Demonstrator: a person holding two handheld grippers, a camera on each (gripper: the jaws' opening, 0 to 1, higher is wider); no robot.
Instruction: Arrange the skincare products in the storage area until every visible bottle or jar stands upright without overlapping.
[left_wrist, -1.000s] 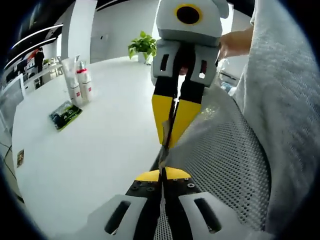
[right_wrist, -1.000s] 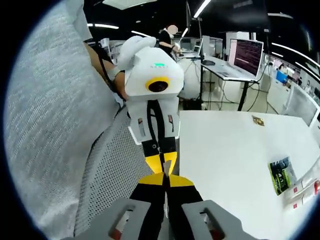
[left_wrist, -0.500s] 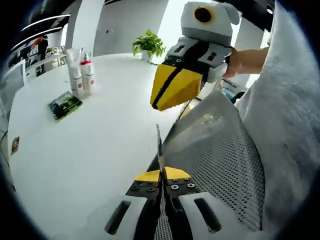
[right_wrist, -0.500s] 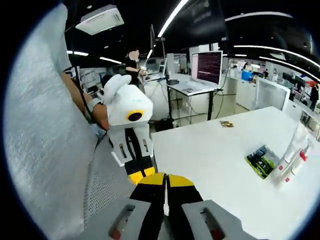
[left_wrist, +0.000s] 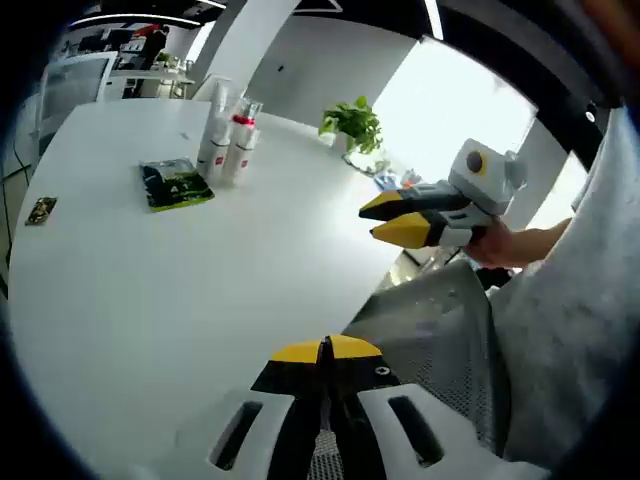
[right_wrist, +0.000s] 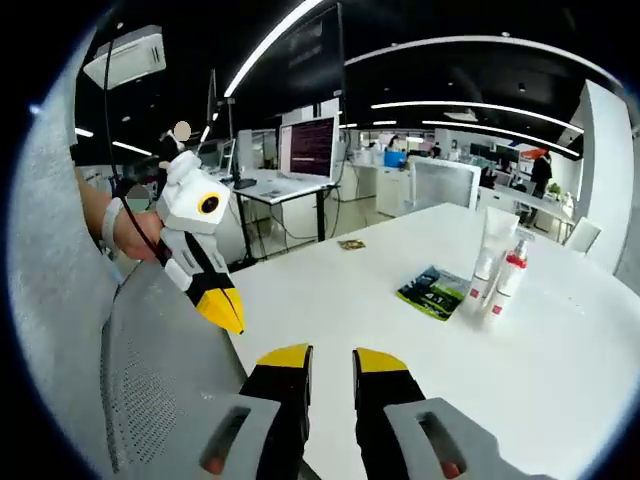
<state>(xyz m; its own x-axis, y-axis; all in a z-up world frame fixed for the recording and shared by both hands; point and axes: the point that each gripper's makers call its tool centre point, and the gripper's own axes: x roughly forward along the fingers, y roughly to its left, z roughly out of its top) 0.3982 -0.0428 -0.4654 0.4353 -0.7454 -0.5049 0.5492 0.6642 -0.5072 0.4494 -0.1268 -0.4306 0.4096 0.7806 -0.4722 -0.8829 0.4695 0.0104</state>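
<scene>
Both tongs hang at the near table edge, empty: the left gripper (left_wrist: 325, 350) is clenched, the right gripper (right_wrist: 331, 358) parted a little. Well apart, on the far side of the white table (left_wrist: 150, 290), a tube (right_wrist: 492, 250) and a red-capped bottle (right_wrist: 508, 280) stand upright, just beside each other, long axes vertical. A green packet (right_wrist: 434, 291) lies flat near them. The bottle looks light, smooth and tippy; take it low on the body.

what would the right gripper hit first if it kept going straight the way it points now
Probably nothing soon: ahead of the right gripper lies bare white table. The bottles and green packet stand off to its right, though depth is hard to judge.
</scene>
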